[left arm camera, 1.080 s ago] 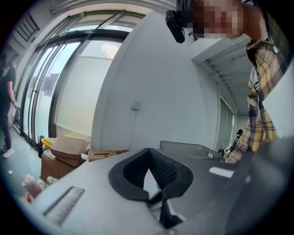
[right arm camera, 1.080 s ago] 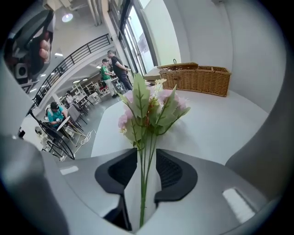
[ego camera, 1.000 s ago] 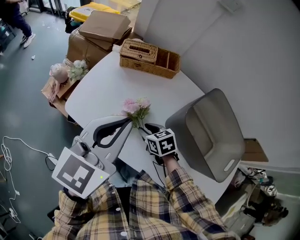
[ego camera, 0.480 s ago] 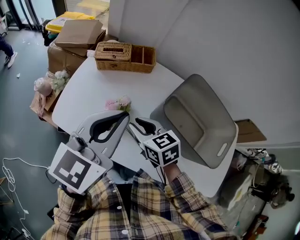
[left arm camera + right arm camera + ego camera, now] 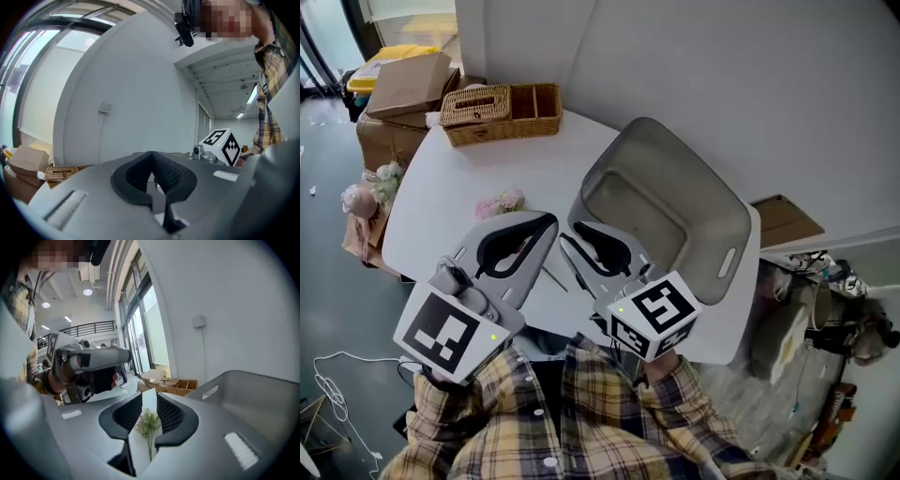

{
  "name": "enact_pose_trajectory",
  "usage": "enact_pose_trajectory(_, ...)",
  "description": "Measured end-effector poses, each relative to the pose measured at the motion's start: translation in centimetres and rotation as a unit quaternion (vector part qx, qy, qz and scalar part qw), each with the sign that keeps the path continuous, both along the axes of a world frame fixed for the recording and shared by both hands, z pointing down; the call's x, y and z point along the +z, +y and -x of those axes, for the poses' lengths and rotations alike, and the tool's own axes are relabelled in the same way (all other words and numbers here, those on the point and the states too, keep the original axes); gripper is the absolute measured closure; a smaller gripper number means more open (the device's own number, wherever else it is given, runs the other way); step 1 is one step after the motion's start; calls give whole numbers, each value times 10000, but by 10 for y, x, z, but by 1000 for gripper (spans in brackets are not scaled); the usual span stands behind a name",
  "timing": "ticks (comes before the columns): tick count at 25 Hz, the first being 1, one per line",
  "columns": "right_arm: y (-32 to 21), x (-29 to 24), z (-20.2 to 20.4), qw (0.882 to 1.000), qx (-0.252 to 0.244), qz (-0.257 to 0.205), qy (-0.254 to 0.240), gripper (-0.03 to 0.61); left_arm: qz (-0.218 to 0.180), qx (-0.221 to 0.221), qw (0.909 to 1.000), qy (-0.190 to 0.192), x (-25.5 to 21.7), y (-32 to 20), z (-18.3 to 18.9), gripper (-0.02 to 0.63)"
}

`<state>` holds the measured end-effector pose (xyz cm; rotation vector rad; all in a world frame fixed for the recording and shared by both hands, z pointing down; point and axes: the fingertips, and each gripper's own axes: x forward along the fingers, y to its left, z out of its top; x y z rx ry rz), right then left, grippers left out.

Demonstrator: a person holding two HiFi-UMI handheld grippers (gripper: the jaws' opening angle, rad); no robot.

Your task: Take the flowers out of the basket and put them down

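The right hand-held gripper (image 5: 149, 399) hovers low over the white tabletop (image 5: 459, 178), just beside the near left rim of the grey basket (image 5: 703, 187). Its jaws are closing with a narrow gap between the ribbed pads. Nothing is pinched: the green stem seen through that gap belongs to the flowers (image 5: 499, 203), which lie flat on the tabletop beyond the tips. The left hand-held gripper (image 5: 151, 157), on the side of the right one away from the grey basket, has its pads together at the tips and carries nothing. The flowers are outside the grey basket, to its left as the person looks down and apart from its rim, pink heads pointing away from the person. The basket's hollow looks bare. By my reading, the put-down is done and the step in hand is getting clear. To do that well, lift the right hand-held gripper straight up before drawing it back, so the closing pads neither catch the thin stem nor drag the blooms, and keep its marker cube (image 5: 652, 314) off the basket wall. Past the grey basket's far left corner sits a wicker tray (image 5: 497, 105). No brand, label or readable writing shows; the cubes bear only black-and-white square patterns.
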<state>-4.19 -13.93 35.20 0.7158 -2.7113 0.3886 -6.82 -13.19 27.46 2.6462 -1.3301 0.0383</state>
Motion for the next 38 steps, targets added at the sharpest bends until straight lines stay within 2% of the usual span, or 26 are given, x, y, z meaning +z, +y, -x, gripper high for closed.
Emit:
enact_pose_trajectory(8,-6,-50,-64,9944,849,-550,-303,492,-131,574,9983,18,-6,-5,-44,598)
enact_pose_trajectory(18,-9,-74,-125,9811,1659,-915,-388,538,-272,1215,9922,26,-14,-15,-99,598)
enact_pose_trajectory(24,-14,-80,-138,9772,1800,-1037,-437,570,-284,1364,9902,31,-14,-20,-114,598)
enact_pose_trajectory(38,-21,-73,-137,9793,1652,-1089,-427,574,-263,1376,9901,-6,-10,-25,-122,598)
